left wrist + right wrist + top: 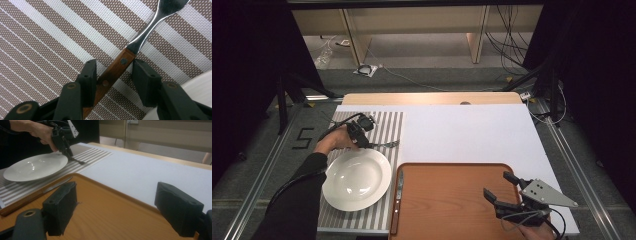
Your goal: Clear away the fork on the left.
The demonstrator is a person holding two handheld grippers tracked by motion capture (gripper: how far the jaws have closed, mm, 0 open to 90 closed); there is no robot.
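A utensil (387,144) with a wooden handle and a metal neck (146,30) lies on the striped placemat (387,125), just beyond the white plate (357,180). My left gripper (363,143) points down over it. In the left gripper view its jaws (115,66) stand on either side of the handle, with a gap still showing at the right jaw. My right gripper (498,185) hovers open over the right part of the brown tray (452,200), nothing between its fingers (60,207).
A wooden-handled knife (398,197) lies along the tray's left edge. The plate's rim (200,82) is close to my left gripper. White table surface (472,132) stretches behind the tray. The plate (35,166) and left gripper (68,153) appear far off in the right gripper view.
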